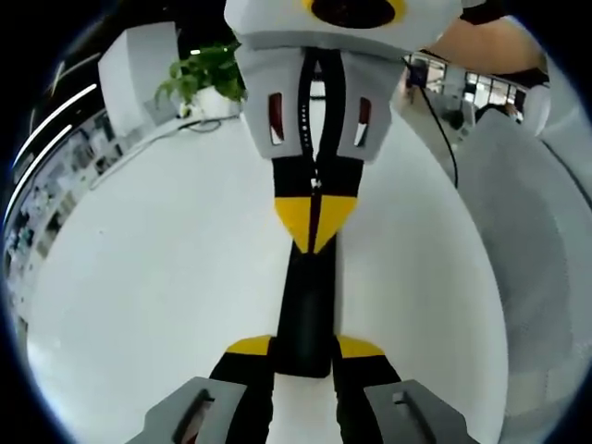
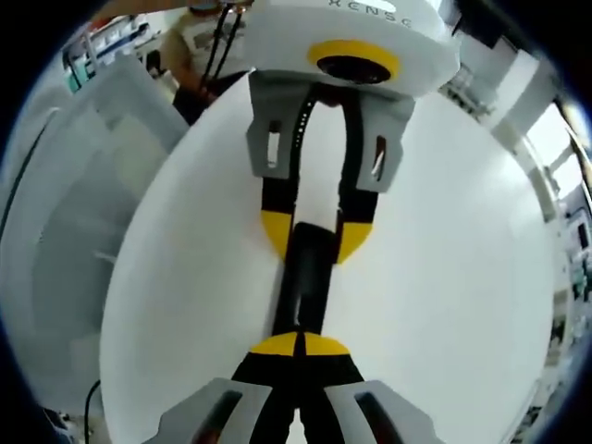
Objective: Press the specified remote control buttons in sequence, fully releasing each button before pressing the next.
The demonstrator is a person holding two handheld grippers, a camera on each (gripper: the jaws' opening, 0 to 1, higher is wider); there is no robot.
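Note:
A slim black remote control (image 1: 306, 310) lies lengthwise between the jaws of my left gripper (image 1: 305, 348), which is shut on its near end above the white table (image 1: 139, 277). My right gripper (image 1: 315, 222) comes in from the top, shut, with its joined yellow tips touching the remote's far end. In the right gripper view, the right gripper (image 2: 301, 344) is shut with its tips against the remote (image 2: 308, 273). The left gripper (image 2: 315, 237) faces it and clamps the remote from both sides. The buttons are hidden.
A potted green plant (image 1: 205, 72) stands at the table's far edge, and a dark cable (image 1: 437, 122) crosses the top right. A pale grey cover (image 1: 532, 240) borders the table (image 2: 444, 277), seen again as a cover (image 2: 65, 194). A person (image 2: 199, 42) stands beyond it.

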